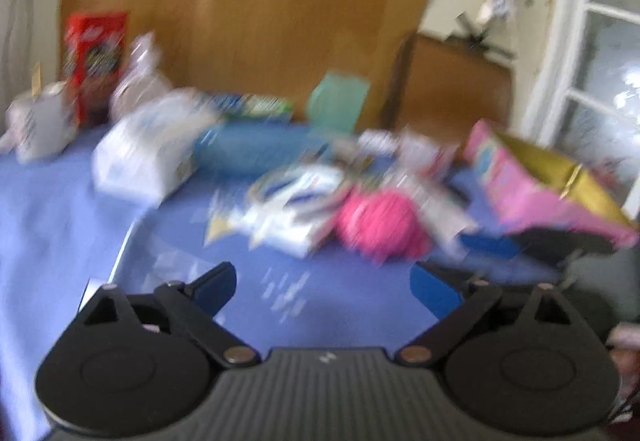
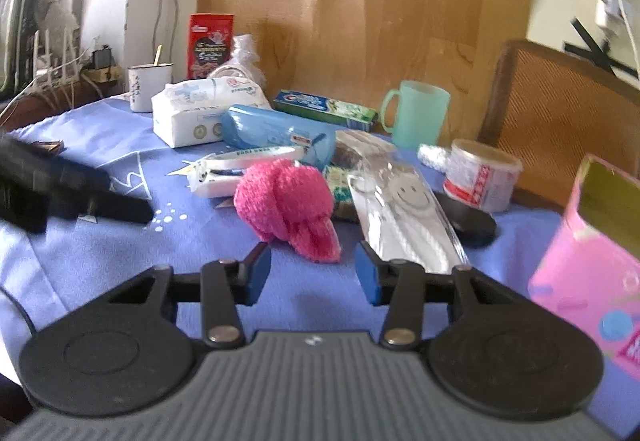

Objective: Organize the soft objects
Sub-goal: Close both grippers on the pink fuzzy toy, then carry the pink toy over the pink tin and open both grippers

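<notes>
A fuzzy pink rolled cloth [image 2: 289, 206] lies on the blue tablecloth [image 2: 120, 261], just ahead of my right gripper [image 2: 313, 274], which is open and empty. In the blurred left wrist view the same pink cloth [image 1: 380, 227] lies ahead and to the right of my left gripper [image 1: 324, 287], which is open wide and empty. A white pack of wipes [image 2: 204, 111] sits further back; it also shows in the left wrist view [image 1: 144, 157]. A pink box [image 2: 596, 273] with a gold inside stands open at the right; it also shows in the left wrist view [image 1: 552, 189].
A blue case [image 2: 276, 133], toothpaste box [image 2: 326, 109], green mug [image 2: 418, 113], tin can [image 2: 482, 177], clear smiley packet [image 2: 404, 213], white tube [image 2: 240, 165], enamel cup [image 2: 146, 87] and red box [image 2: 210, 45] crowd the table. The left gripper [image 2: 60, 193] shows dark at the left. A wicker chair [image 2: 560, 97] stands behind.
</notes>
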